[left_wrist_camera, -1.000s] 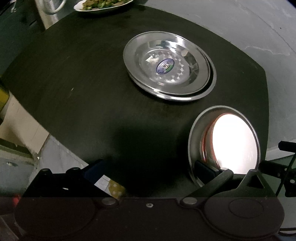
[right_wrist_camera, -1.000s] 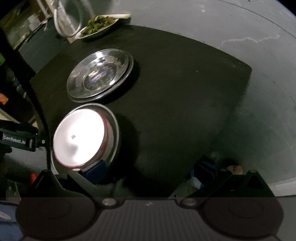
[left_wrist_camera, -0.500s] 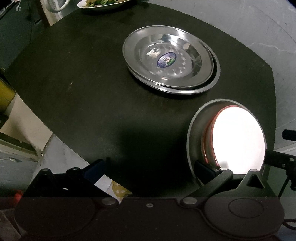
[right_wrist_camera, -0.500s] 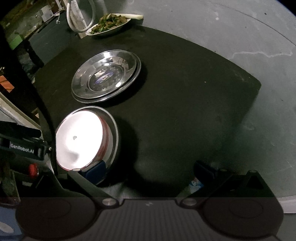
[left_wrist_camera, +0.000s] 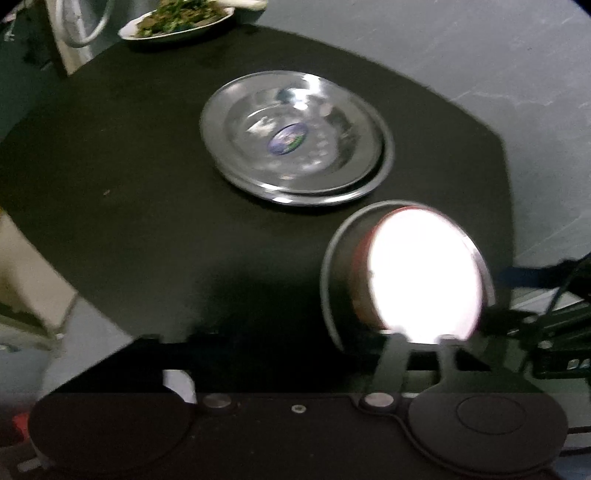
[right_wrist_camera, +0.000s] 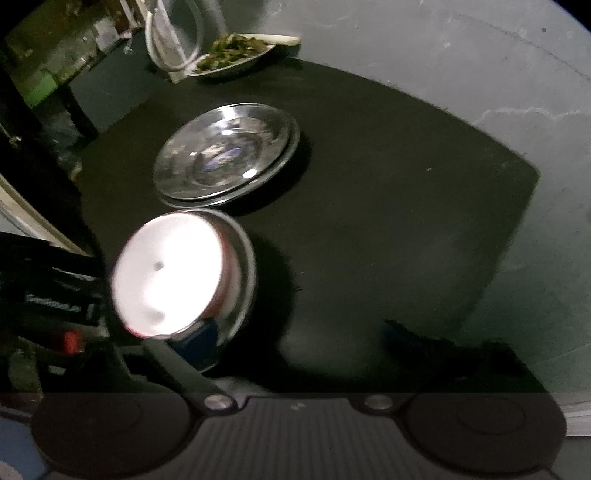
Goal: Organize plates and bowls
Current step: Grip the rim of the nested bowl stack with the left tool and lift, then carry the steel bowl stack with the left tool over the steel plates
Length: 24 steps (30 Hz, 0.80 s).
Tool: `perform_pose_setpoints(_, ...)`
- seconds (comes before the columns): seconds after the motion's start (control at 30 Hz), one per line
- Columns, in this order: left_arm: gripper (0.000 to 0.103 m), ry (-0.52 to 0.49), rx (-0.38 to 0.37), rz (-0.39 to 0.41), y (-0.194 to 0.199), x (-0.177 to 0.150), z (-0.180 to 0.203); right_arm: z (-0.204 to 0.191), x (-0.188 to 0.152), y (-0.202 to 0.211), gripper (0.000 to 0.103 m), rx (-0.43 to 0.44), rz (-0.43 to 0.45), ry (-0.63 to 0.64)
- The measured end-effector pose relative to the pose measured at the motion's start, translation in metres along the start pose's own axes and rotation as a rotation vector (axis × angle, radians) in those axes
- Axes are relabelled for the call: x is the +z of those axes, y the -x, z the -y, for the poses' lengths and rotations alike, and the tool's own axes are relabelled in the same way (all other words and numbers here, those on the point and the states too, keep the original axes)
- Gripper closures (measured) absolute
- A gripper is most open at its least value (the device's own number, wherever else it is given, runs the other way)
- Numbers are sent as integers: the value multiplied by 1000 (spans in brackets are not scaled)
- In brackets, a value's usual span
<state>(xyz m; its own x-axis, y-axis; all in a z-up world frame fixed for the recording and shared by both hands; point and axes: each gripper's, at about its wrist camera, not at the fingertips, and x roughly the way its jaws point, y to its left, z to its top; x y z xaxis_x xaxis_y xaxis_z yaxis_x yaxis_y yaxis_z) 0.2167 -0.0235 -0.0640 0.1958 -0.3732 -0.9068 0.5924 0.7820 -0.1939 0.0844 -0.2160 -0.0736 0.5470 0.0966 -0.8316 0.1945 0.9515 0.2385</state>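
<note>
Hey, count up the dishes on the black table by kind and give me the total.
Steel plates, stacked: 2
Steel bowl with a red-rimmed white dish inside: 1 bowl, 1 dish
Plate of green food: 1
Total: 5

Both fisheye views are dim and softly blurred, with curved edges and dark corners. The white plate [left_wrist_camera: 424, 273] inside a steel bowl [right_wrist_camera: 236, 295] is blown out to pure glare. The stacked steel plates [left_wrist_camera: 295, 136] carry smeared highlights. Heavy shadow pools across the black table [right_wrist_camera: 369, 221].
</note>
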Motion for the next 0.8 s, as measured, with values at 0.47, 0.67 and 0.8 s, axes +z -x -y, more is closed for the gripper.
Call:
perform_pose_setpoints(0.47,91,-31,-85,56,-2,2,5,-5,8,-7,48,193,-46,94)
perform_pose_setpoints(0.67,92,-26,-85,59,0,1,4,-9,4,-7,68,186,-45,1)
perform_pose_setpoints(0.8,92,-23,-88,62,0,2,2,-6,6,-12,70,194,-72,-61)
